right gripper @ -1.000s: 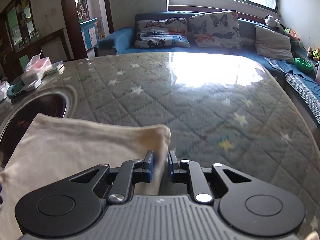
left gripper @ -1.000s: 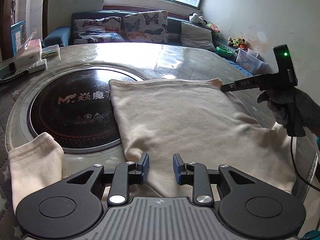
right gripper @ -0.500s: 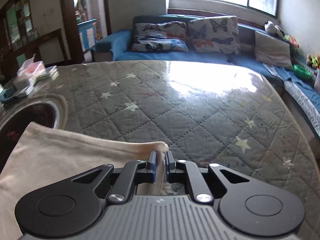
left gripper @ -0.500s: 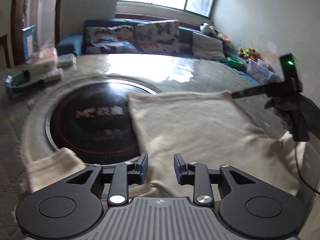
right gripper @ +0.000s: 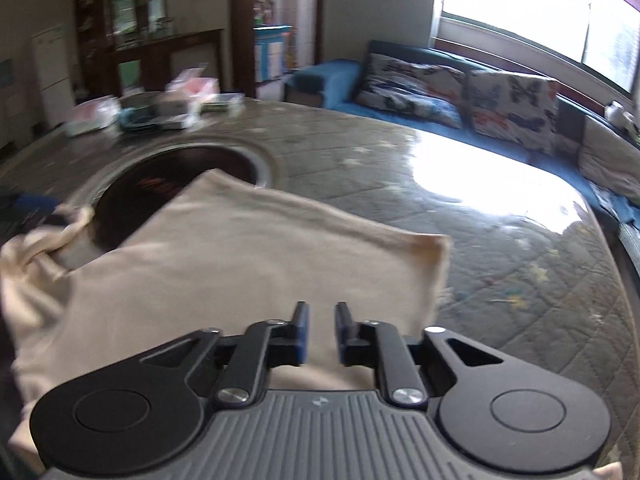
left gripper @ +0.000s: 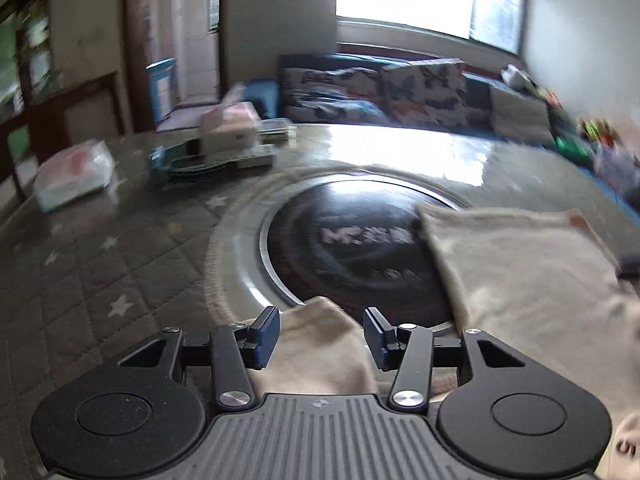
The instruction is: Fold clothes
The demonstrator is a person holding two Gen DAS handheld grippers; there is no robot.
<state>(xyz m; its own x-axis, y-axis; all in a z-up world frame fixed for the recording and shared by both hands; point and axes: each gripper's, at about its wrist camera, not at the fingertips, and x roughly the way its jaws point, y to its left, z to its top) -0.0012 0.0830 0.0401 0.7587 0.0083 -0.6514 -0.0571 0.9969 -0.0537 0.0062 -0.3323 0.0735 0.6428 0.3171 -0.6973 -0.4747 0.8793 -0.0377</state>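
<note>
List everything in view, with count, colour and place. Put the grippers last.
Garment: one, cream, spread on the table, partly over the cooktop.
Sleeve: one, cream, between the left gripper's fingers.
Cooktop: one, black, round, set in the table.
Table: one, grey quilted cover with stars.
Boxes and packets: several, white and pink, far left of the table; blurred.
Sofa: one, blue, under the window.
Butterfly cushions: two, on the sofa.
Left gripper: open, over the sleeve.
Right gripper: open, over the garment.
</note>
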